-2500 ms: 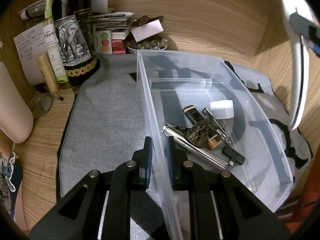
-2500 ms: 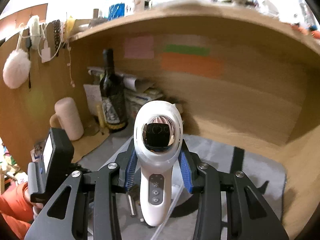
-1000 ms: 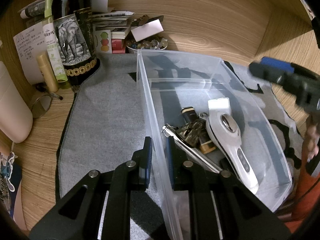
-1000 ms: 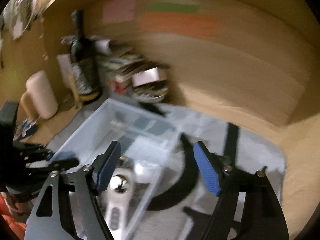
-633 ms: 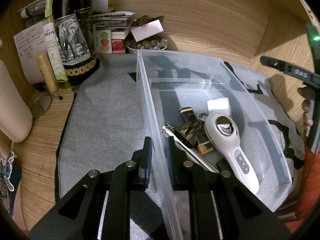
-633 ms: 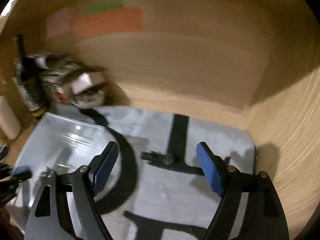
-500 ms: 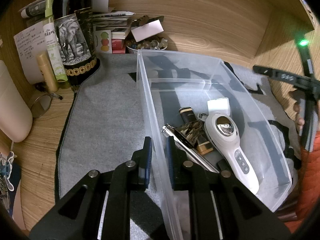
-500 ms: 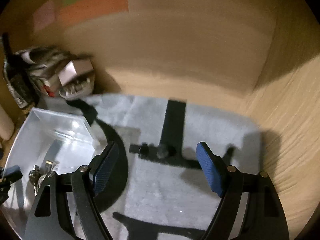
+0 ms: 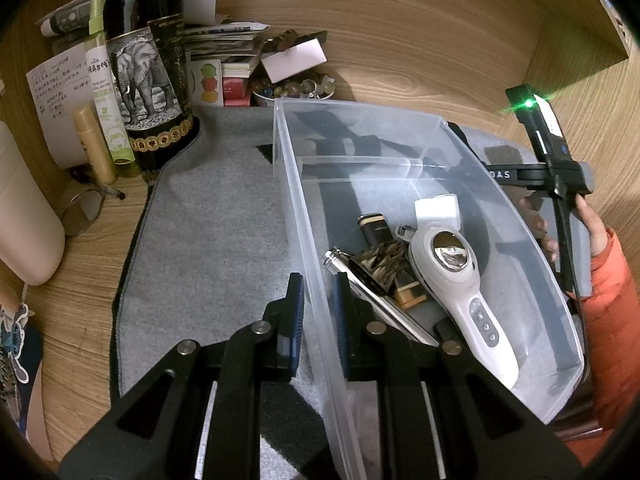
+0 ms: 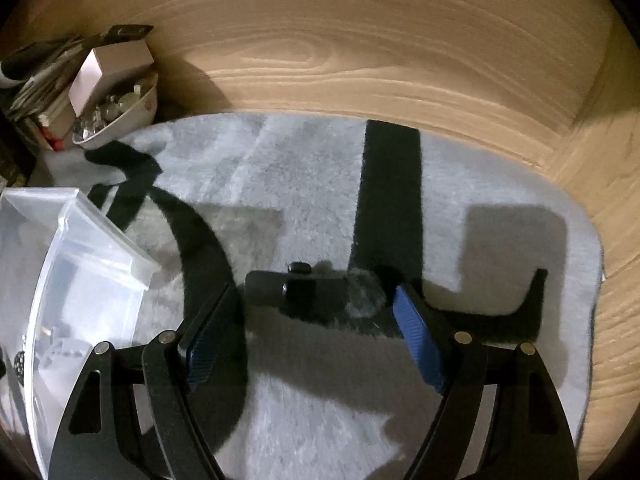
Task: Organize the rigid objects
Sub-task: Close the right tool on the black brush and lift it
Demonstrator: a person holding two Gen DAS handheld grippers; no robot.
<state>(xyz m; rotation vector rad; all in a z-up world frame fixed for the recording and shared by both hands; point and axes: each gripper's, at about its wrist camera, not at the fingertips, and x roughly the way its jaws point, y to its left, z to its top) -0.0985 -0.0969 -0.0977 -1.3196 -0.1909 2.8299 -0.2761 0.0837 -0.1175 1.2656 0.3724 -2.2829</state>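
Note:
My left gripper [image 9: 318,284] is shut on the near left wall of a clear plastic bin [image 9: 360,106]. Inside lie a white handheld device [image 9: 452,268], a metal tube [image 9: 360,280], a white cube [image 9: 436,208] and small dark items. My right gripper [image 10: 314,308] is open and low over the grey mat [image 10: 304,168]. A small black object [image 10: 272,288] lies on the mat between its blue pads [image 10: 416,340], untouched. The bin's corner [image 10: 80,240] shows to its left. In the left wrist view a hand [image 9: 588,216] holds the right tool's black frame [image 9: 556,168] beyond the bin.
A dark bottle with an elephant label [image 9: 148,80], a green spray bottle [image 9: 108,100] and a cream cylinder [image 9: 24,208] stand at the left. A bowl of beads [image 10: 116,120] and stacked papers sit against the wooden back wall [image 10: 360,40]. An orange sleeve [image 9: 612,320] is at the right.
The right gripper let the white device go into the bin, opened, then swung right and down to the small black object on the mat. The left gripper stayed still on the bin wall.

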